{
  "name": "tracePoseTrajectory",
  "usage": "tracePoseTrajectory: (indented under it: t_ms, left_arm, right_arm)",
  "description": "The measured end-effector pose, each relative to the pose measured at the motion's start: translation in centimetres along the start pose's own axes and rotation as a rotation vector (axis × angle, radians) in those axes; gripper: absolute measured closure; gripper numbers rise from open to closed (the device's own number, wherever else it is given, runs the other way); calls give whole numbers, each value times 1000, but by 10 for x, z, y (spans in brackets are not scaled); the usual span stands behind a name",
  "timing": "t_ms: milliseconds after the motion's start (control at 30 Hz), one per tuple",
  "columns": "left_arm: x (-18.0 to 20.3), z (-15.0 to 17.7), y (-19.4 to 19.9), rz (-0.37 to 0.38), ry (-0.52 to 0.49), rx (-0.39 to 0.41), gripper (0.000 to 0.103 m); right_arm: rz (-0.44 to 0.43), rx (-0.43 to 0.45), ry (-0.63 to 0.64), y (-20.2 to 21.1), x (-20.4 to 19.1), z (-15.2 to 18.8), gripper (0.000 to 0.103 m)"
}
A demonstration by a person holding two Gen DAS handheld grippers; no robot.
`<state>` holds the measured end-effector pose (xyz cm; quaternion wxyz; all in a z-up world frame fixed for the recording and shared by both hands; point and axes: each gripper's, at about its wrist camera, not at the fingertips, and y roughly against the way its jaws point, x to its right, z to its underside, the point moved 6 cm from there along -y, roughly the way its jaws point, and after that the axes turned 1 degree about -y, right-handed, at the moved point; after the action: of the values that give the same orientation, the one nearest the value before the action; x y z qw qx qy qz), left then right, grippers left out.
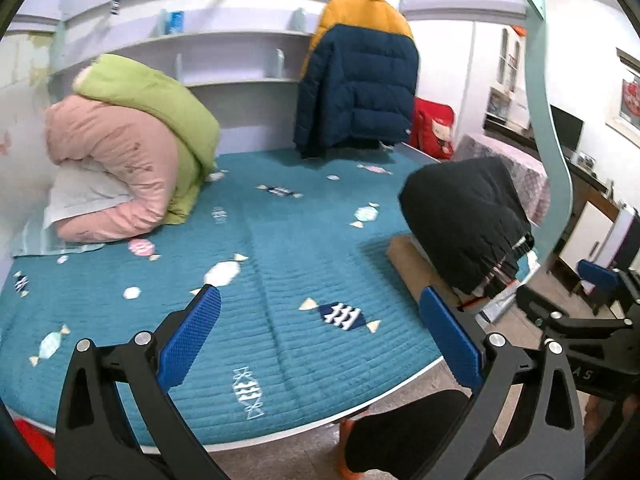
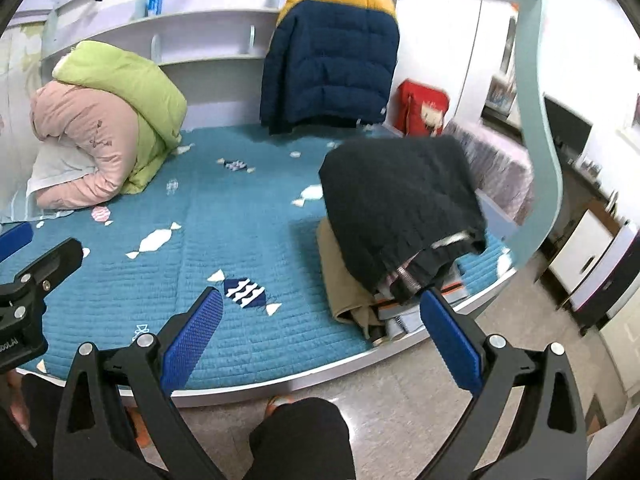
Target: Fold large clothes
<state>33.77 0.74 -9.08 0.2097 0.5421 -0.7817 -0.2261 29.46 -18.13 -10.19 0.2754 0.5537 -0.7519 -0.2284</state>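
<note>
A pile of folded clothes topped by a black knit garment [image 2: 400, 208] lies on a tan garment [image 2: 344, 280] at the right front corner of the teal bed [image 2: 240, 344]; it also shows in the left wrist view [image 1: 460, 216]. A navy and yellow puffer jacket [image 2: 332, 56] hangs at the back; it also shows in the left wrist view [image 1: 360, 84]. My left gripper [image 1: 320, 332] is open and empty above the bed's front edge. My right gripper [image 2: 320, 332] is open and empty, just in front of the pile.
Rolled pink and green quilts [image 1: 132, 160] lie on a pillow at the back left. White shelves [image 1: 224, 56] run along the far wall. A red bag [image 2: 422, 108] and a covered table [image 1: 504, 168] stand to the right. A pale blue bed post [image 2: 536, 120] rises at right.
</note>
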Motion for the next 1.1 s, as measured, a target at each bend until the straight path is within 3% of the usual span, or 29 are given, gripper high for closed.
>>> tracePoseTrajectory:
  t_ms: [267,467,700,1100]
  left_arm:
    - [-17,1,53,-60,-1,73,4]
    - [-24,0,91,-38,28,127,4]
    - [-38,-4,130,-143,28,179,4]
    - [-53,-10,172,-217,50,242,4]
  right_arm:
    - [4,104,39,53,-25,-2,7]
    - [-40,152,54,81,-41,-1,7]
    - [-55,210,60,110,-56,0,7]
    - [-41,342,93,153,-69,-6,7]
